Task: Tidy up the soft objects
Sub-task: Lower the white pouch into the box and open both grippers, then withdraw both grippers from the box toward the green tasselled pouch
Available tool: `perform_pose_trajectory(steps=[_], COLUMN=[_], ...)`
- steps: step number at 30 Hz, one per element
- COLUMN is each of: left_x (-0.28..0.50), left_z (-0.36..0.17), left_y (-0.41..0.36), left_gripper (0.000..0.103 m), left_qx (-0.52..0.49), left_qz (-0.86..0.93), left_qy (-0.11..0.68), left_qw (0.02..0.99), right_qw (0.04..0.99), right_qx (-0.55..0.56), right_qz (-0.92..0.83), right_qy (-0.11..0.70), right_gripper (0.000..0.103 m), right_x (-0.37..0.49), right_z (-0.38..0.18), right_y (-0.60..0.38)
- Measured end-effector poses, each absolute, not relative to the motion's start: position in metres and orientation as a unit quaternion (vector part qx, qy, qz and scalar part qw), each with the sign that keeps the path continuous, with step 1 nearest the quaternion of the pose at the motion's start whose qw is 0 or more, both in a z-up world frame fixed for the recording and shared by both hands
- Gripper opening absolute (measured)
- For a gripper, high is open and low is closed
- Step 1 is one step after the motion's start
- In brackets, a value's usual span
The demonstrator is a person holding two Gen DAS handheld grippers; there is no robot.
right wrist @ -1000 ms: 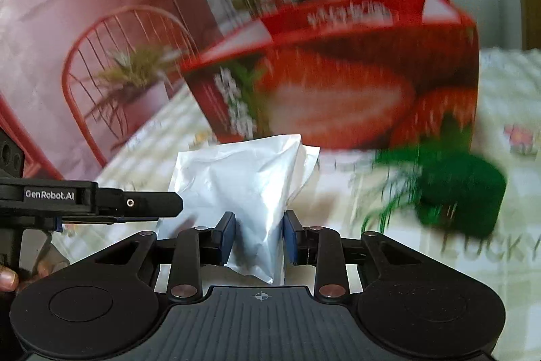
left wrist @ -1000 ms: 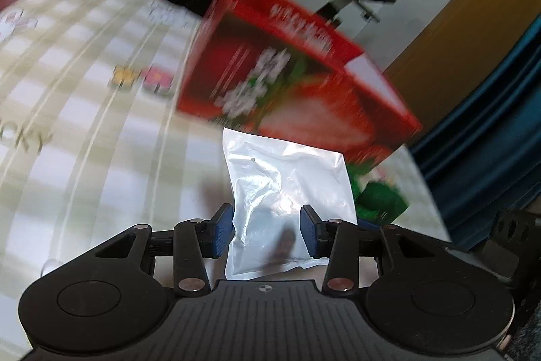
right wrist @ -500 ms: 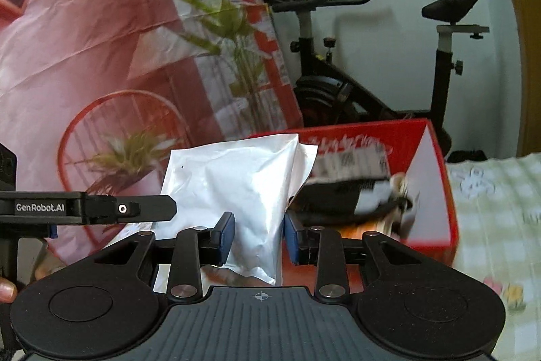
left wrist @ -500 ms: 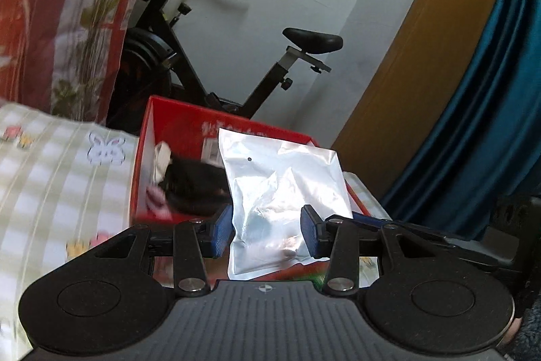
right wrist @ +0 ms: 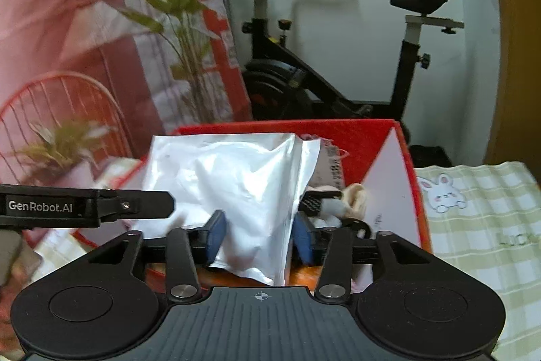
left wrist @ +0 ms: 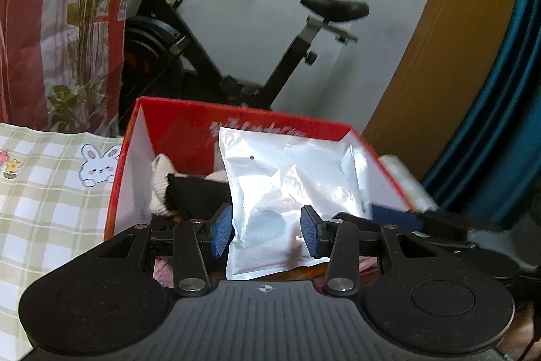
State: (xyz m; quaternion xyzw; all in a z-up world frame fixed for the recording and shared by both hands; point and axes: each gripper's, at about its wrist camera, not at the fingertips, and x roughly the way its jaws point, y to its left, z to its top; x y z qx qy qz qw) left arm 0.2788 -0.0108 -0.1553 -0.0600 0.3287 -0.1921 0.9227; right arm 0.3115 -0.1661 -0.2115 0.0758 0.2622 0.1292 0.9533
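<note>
White pouch (left wrist: 287, 202) sits between left gripper (left wrist: 267, 234) jaws, pinched, above red box (left wrist: 236, 120). Right gripper (right wrist: 258, 237) jaws opening, pouch between them. Pouch long axis upright, top edge toward box.

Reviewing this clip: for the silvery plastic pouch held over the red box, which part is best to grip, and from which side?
Judging by its pose, grip the silvery pouch at its flat lower edge, coming from the near side with a pad on each face. It hangs upright and thin there, above the red box. The left gripper does this; the right gripper is opening around it.
</note>
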Motion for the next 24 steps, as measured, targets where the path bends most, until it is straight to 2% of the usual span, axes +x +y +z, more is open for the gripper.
perform_pose_trajectory(steps=[3,5,9,11,13,16,24], left_x=[0.275,0.27,0.255,0.248,0.239,0.231,0.207], left_z=[-0.156,-0.154,-0.146,-0.142,-0.138,-0.136,-0.139], left_y=[-0.008,-0.006,-0.007,-0.009,-0.01,-0.015,-0.02], left_gripper=[0.054,0.066,0.079,0.093,0.098,0.103,0.103], left_qx=[-0.043,-0.032,-0.001,0.013,0.025,0.039,0.047], left_qz=[-0.183,-0.175,-0.172,-0.169,-0.166,-0.157,-0.132], left_qy=[0.329,0.324,0.307,0.298,0.288,0.285,0.293], left_qw=[0.926,0.929,0.936,0.94,0.943,0.945,0.946], right_qw=[0.957,0.959,0.965,0.967,0.969,0.97,0.977], right_qx=[0.048,0.033,0.011,0.004,0.003,0.009,0.022], right_qz=[0.125,0.12,0.115,0.115,0.117,0.122,0.093], right_qy=[0.258,0.254,0.234,0.225,0.218,0.211,0.19], right_gripper=[0.044,0.048,0.071,0.081,0.093,0.102,0.103], right_x=[0.305,0.299,0.283,0.275,0.266,0.255,0.221], right_z=[-0.215,-0.215,-0.211,-0.208,-0.207,-0.204,-0.203], right_y=[-0.164,-0.164,-0.166,-0.168,-0.172,-0.181,-0.204])
